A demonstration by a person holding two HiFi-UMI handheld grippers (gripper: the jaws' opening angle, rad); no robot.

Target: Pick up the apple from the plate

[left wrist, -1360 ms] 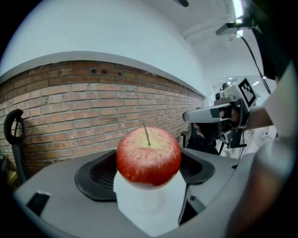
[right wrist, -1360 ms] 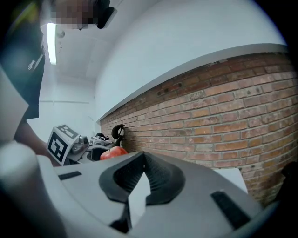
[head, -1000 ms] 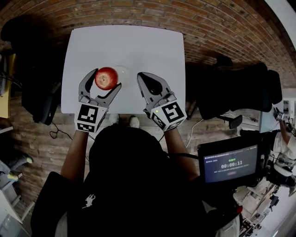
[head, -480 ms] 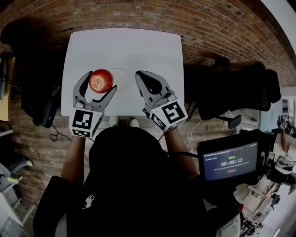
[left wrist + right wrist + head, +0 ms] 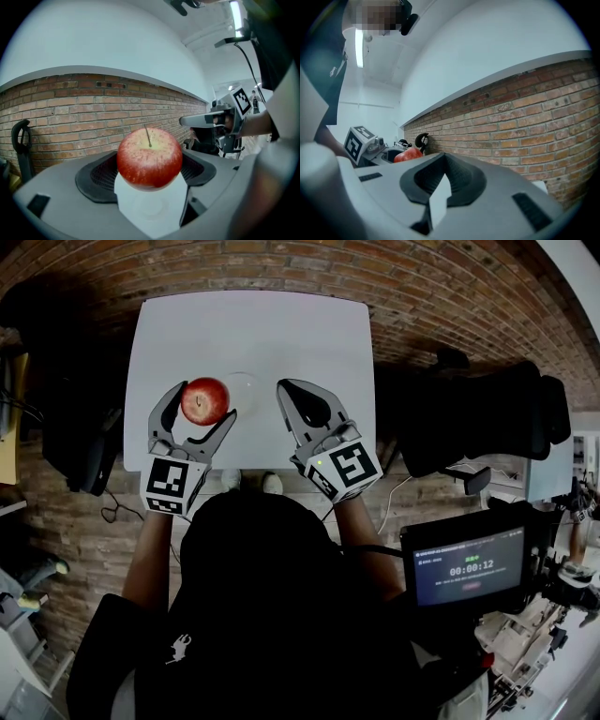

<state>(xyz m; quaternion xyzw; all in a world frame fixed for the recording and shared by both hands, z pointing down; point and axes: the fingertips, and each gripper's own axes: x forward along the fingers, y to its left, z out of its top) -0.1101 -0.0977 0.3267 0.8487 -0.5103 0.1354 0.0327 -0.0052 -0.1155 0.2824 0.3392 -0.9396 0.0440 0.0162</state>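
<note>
A red apple (image 5: 204, 400) sits between the jaws of my left gripper (image 5: 203, 403), which is shut on it above the left part of the white table (image 5: 281, 334). The left gripper view shows the apple (image 5: 149, 158) stem up, with the small pale plate (image 5: 151, 206) on the table below it. In the head view the plate (image 5: 242, 388) lies just right of the apple, bare. My right gripper (image 5: 292, 396) hovers right of the plate, shut and holding nothing. Its own view shows the jaws (image 5: 440, 161) together and the apple (image 5: 408, 155) far to the left.
The table stands on a brick-patterned floor (image 5: 450, 306). A black chair (image 5: 487, 418) stands to the right and another dark seat (image 5: 80, 451) to the left. A screen with a timer (image 5: 469, 570) is at the lower right.
My left gripper has carried the apple a little to the left, off the plate. The right gripper has barely moved.
</note>
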